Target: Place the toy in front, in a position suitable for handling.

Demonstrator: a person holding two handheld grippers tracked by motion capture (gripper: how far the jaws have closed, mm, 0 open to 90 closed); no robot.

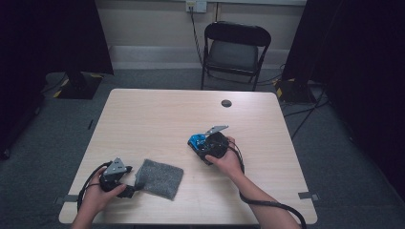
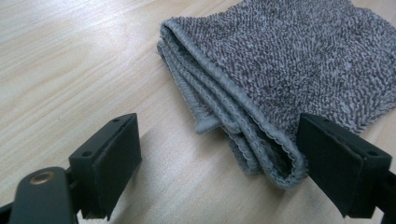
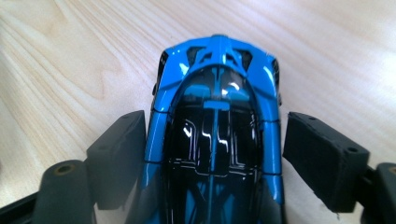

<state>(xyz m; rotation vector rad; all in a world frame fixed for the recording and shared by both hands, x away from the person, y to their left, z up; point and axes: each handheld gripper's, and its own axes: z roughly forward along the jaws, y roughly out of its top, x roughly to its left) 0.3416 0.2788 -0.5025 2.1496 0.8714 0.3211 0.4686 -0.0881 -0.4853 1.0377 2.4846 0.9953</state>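
Blue toy car [image 3: 215,135] sits between my right gripper [image 3: 215,154] jaws, spread, pads just clear; my left gripper [image 2: 219,163] stands spread beside the folded grey cloth [image 2: 289,70].

Glossy blue toy car [image 3: 217,126]; rough grey cloth [image 2: 299,60].

1. No readable text, label, brand, number or sign appears in any of the three views.
2. The blue toy car [image 3: 215,135] carries no lettering that can be made out on its roof or bodywork.
3. The grey cloth [image 2: 289,74] bears no tag or print.
4. The table [image 1: 157,119] on which both lie has a plain wood-grain top without markings.
5. The wall socket [image 1: 196,5] beyond the table's far edge is too small to show any writing.
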